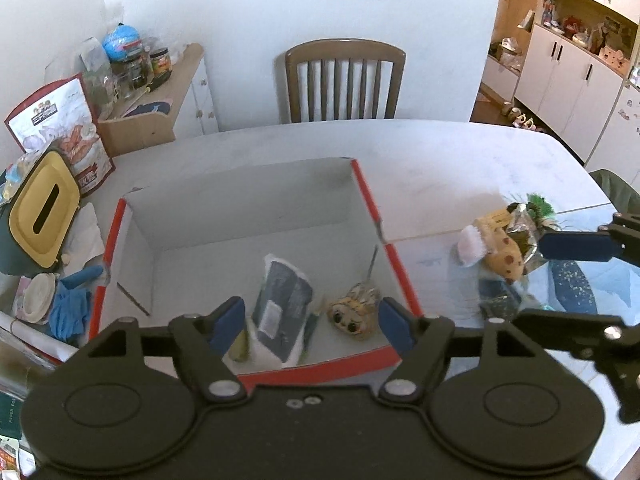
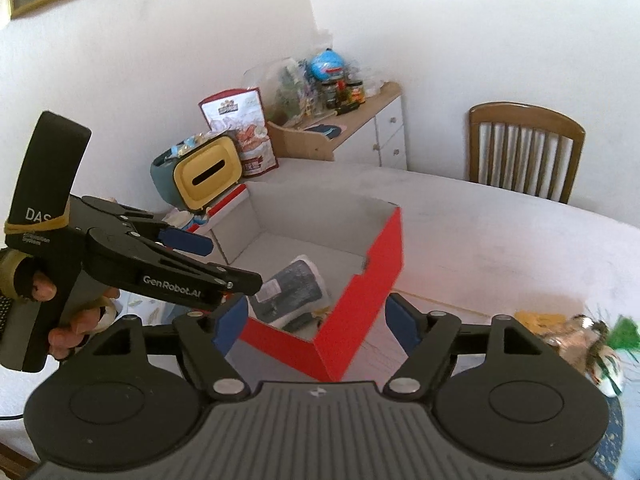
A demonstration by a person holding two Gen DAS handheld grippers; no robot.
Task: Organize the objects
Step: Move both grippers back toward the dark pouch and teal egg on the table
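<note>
A red-sided cardboard box (image 1: pixel 400 276) (image 2: pixel 360 292) with a white inside stands open on the table. In it lie a dark packet in a white wrapper (image 1: pixel 280 300) (image 2: pixel 292 288) and a small yellow toy face (image 1: pixel 354 312). My left gripper (image 1: pixel 312 326) (image 2: pixel 232 262) hovers open over the box's near edge, with nothing between its fingers. Right of the box sits a pile with a spotted yellow plush (image 1: pixel 500 248) and shiny green-trimmed items (image 2: pixel 580 332). My right gripper (image 2: pixel 316 324) (image 1: pixel 560 284) is open and empty just beside that pile.
A yellow-lidded tissue holder (image 1: pixel 44 208) (image 2: pixel 208 172), a snack bag (image 1: pixel 68 132) and blue gloves (image 1: pixel 70 308) crowd the table's left side. A wooden chair (image 1: pixel 344 80) stands behind the table. A low cabinet with jars (image 2: pixel 340 92) stands by the wall.
</note>
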